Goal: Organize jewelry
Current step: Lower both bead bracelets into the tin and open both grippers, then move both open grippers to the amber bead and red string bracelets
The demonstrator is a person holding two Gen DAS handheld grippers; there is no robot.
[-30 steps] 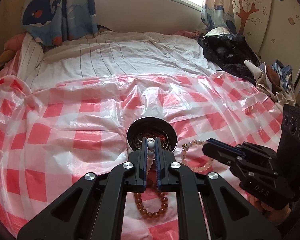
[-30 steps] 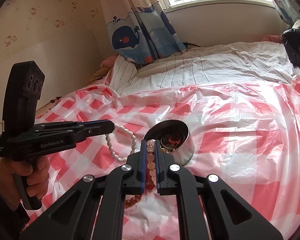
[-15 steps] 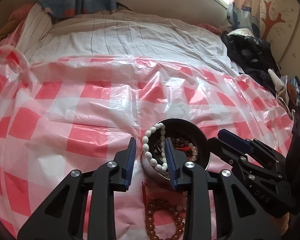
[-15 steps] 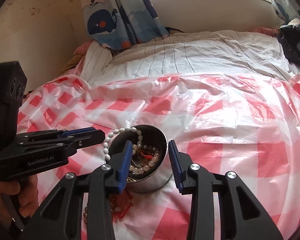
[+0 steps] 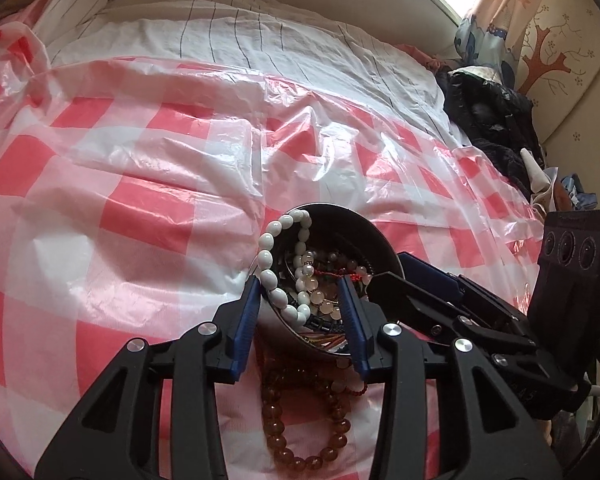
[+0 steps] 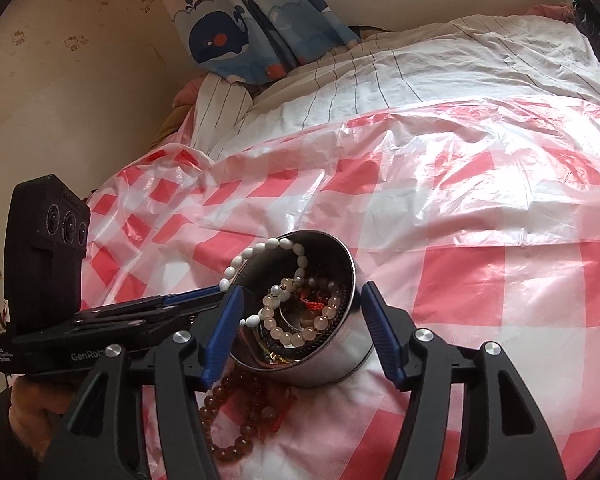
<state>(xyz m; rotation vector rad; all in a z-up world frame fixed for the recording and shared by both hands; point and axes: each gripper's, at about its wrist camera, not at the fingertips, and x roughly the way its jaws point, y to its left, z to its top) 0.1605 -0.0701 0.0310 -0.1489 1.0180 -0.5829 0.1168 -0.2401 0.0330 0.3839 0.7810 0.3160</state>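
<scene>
A round metal tin (image 5: 380,248) (image 6: 332,364) sits on the red-checked plastic sheet and holds several bead bracelets. A white bead bracelet (image 5: 274,276) (image 6: 260,250) hangs over the tin's left rim, part in and part out. A pale pink bead bracelet (image 6: 300,330) lies inside. An amber bead bracelet (image 5: 300,420) (image 6: 228,412) lies on the sheet in front of the tin. My left gripper (image 5: 302,320) is open and empty, just over the tin's near rim. My right gripper (image 6: 300,332) is open and empty, its fingers on either side of the tin.
The checked plastic sheet (image 5: 160,208) covers a bed with a striped white quilt (image 5: 240,36) behind it. Dark clothes (image 5: 496,120) pile at the right edge. A wall (image 6: 80,80) and whale curtain (image 6: 236,40) stand to the left.
Both grippers opened and let go of their bracelets: the white one now drapes over the tin's rim and the pale pink one lies inside. Both grippers moved closer over the tin.
</scene>
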